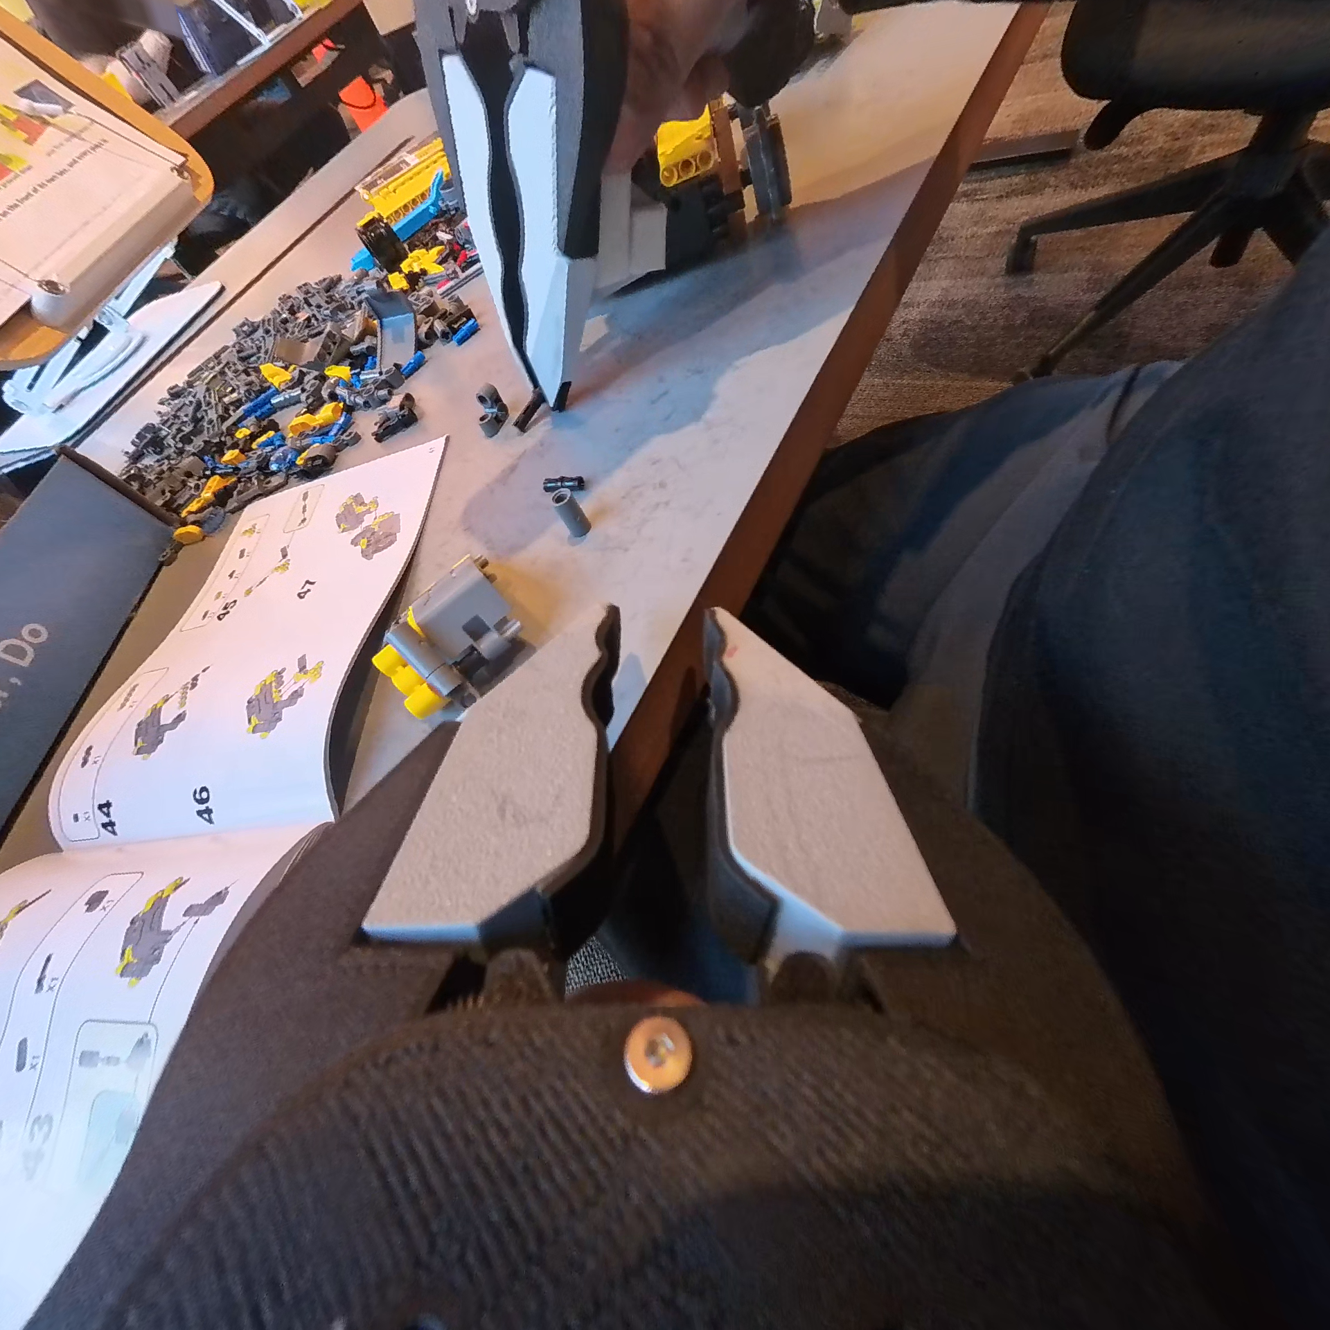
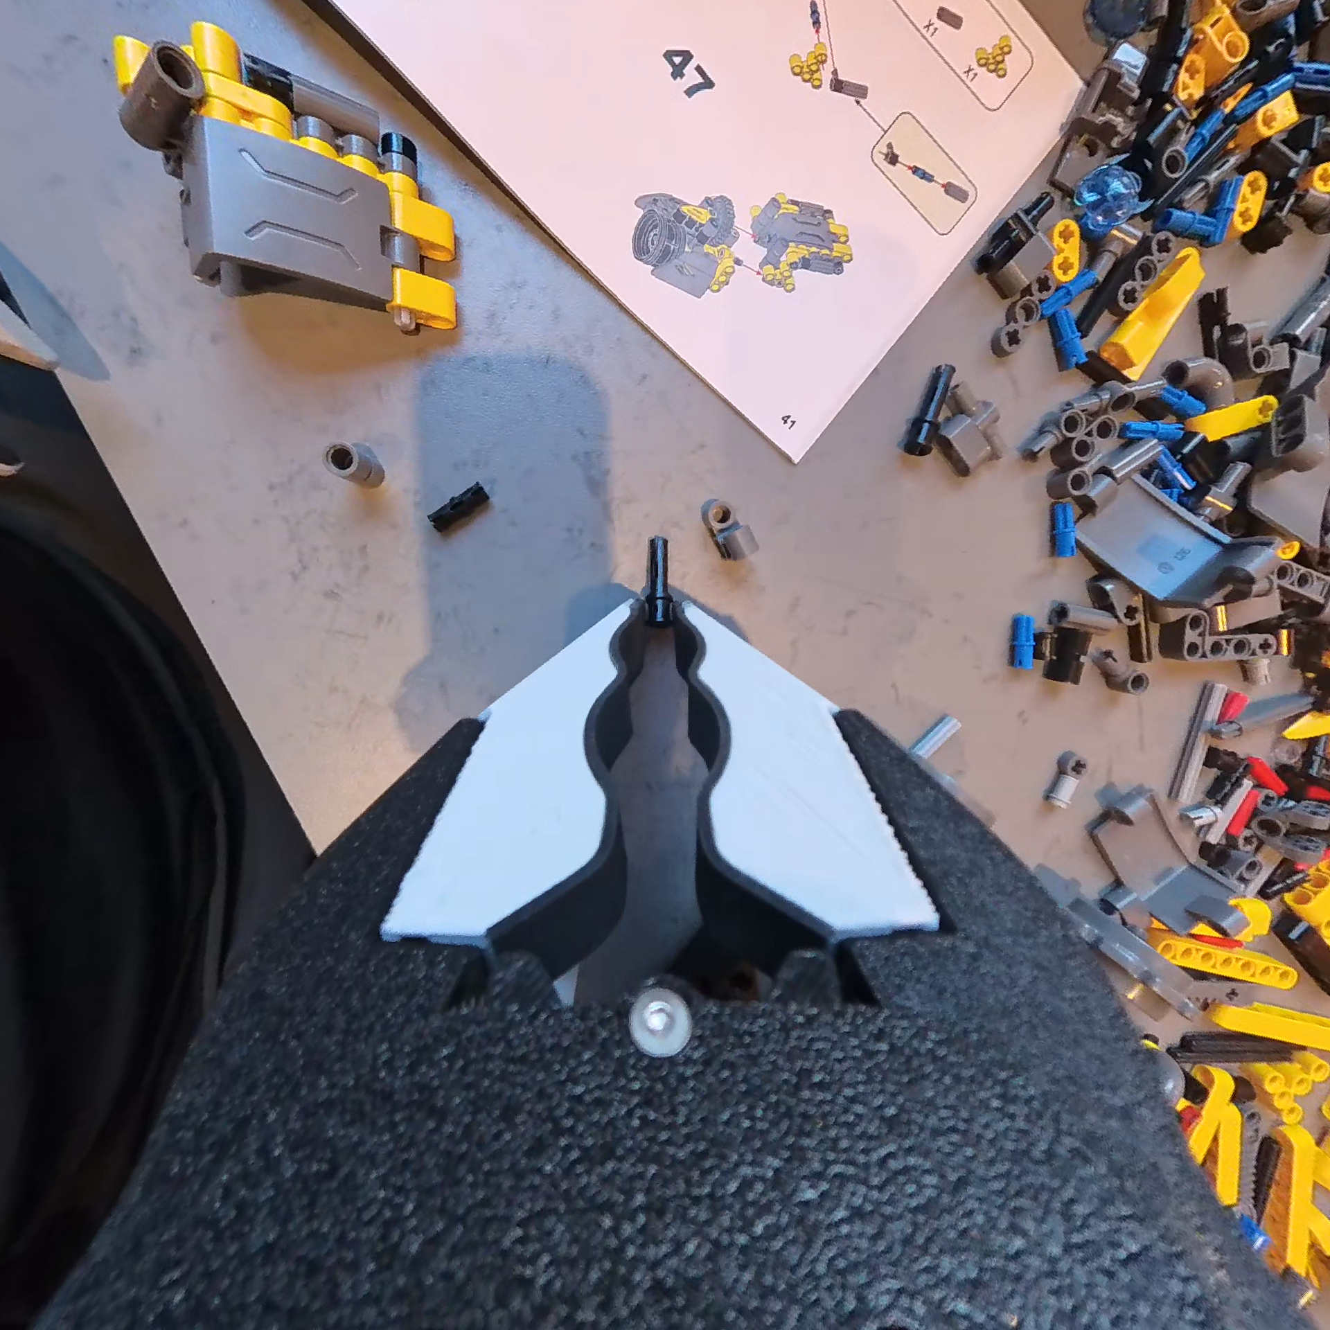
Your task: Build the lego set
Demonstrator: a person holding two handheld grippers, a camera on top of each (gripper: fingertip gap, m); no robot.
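here, a black pin pinched over a table of building bits

so the biggest thing is the grey table (image 2: pixel 216 432), and it has lots of toy building pieces on it. an open instruction booklet (image 2: pixel 648 180) lies flat on it, with printed step numbers and small drawings of yellow and grey parts; i leave the writing unread. a dark box (image 1: pixel 65 590) with pale letters sits beside the booklet in the left wrist view. a big pile of loose pieces (image 2: pixel 1187 360), grey, black, blue and yellow, spreads out next to the booklet.

a grey and yellow built block (image 2: pixel 302 209) rests on the table, just off the booklet's edge. in the left wrist view it lies close to the left gripper (image 1: pixel 661 633), a little to one side of its tips. that gripper has a clear gap between its two fingers and nothing in it, and it hangs over the table's edge.

the right gripper (image 2: pixel 658 608) points down at the table. its tips are squeezed tight on a small black pin (image 2: pixel 658 576), and most of the pin sticks out past them. in the left wrist view the pin's far end looks to be touching the table. a small grey connector (image 2: pixel 728 531) lies just beside the pin. another short black pin (image 2: pixel 459 507) and a grey tube piece (image 2: pixel 354 462) lie apart on the other side.
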